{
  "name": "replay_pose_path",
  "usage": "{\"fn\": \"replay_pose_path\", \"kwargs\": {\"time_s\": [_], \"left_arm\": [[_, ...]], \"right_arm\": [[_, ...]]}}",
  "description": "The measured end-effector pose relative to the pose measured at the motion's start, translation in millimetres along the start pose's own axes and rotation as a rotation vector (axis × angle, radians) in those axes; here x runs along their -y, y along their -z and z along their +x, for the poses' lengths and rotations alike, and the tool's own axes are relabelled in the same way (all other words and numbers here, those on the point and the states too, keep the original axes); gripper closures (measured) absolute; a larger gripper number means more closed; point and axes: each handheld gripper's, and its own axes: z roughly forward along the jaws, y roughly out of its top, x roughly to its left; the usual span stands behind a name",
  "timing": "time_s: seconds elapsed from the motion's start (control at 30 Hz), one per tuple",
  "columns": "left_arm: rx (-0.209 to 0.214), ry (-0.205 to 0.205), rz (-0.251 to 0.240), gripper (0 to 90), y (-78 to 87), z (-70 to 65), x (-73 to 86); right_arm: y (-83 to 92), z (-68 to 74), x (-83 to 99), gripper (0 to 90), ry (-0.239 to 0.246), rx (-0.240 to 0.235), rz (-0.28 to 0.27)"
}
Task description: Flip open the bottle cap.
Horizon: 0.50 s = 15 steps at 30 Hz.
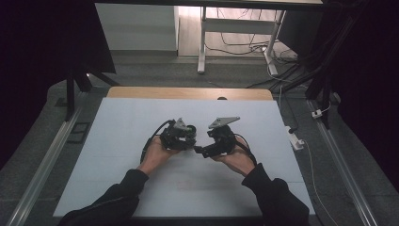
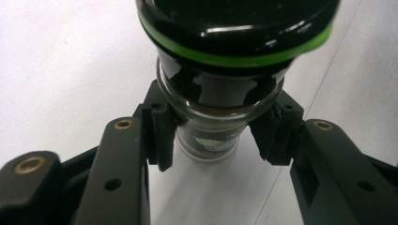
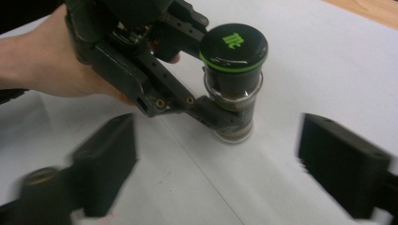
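A small glass jar (image 3: 233,79) with a glossy black cap ringed in green stands upright on the white table (image 1: 117,136), near the middle of it and slightly toward the person's side. The left gripper (image 2: 218,136) is clenched on the jar, its two black jaws pressing the glass body from opposite sides just below the cap; in the right gripper view the same gripper (image 3: 220,115) reaches in from the upper left, held by the person's left hand (image 3: 51,65), and its jaws wrap the lower part of the jar, whose base sits on the table surface. A brownish fill shows through the glass under the cap, and green lettering is printed on the cap's top. The right gripper (image 3: 218,168) faces the jar from near by with its jaws spread wide apart, one on each side of the view, touching nothing; they look blurred. In the high view the two grippers sit close together, the left gripper (image 1: 186,136) just left of the right gripper (image 1: 202,150), each in a dark-sleeved hand, with the right hand (image 1: 240,157) cupped beneath its tool
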Motion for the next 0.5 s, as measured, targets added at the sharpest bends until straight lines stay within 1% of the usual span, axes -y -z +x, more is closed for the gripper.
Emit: {"fn": "replay_pose_path", "kwargs": {"time_s": [0.13, 0.2, 0.23, 0.27, 0.3, 0.37, 0.4, 0.43, 0.47, 0.5], "left_arm": [[-0.001, 0.001, 0.000, 53.4, -0.1, -0.1, 0.0], [-0.001, 0.001, 0.000, 53.4, -0.1, -0.2, 0.0], [-0.001, 0.001, 0.000, 53.4, -0.1, -0.2, -0.1], [-0.002, 0.001, 0.001, 53.4, -0.1, -0.2, -0.1], [-0.002, 0.002, 0.001, 53.4, -0.1, -0.3, -0.1], [-0.004, 0.002, 0.002, 53.4, -0.1, -0.6, -0.2], [-0.005, 0.002, 0.003, 53.4, -0.1, -0.6, -0.2], [-0.005, 0.002, 0.004, 53.4, 0.0, -0.6, -0.3], [-0.006, 0.002, 0.005, 53.4, 0.0, -0.7, -0.4], [-0.007, 0.002, 0.006, 53.4, 0.0, -0.7, -0.5]], "right_arm": [[-0.4, 1.4, -3.4, 42.0, 0.014, -0.011, -0.015], [-1.5, 1.9, -6.1, 53.1, 0.015, -0.025, -0.006], [-3.7, 2.0, -8.7, 63.9, 0.011, -0.032, 0.009], [-5.1, 1.8, -9.7, 68.9, 0.007, -0.038, 0.012], [-5.1, 1.8, -9.7, 68.9, 0.007, -0.038, 0.012], [-8.5, 1.8, -11.3, 78.1, 0.006, -0.053, 0.007], [-12.4, 2.6, -13.0, 86.4, 0.006, -0.053, 0.010], [-12.4, 2.6, -13.0, 86.4, 0.006, -0.053, 0.010], [-14.3, 2.9, -13.7, 89.7, 0.005, -0.053, 0.010], [-16.3, 3.5, -14.3, 89.9, 0.003, -0.053, 0.010]]}}
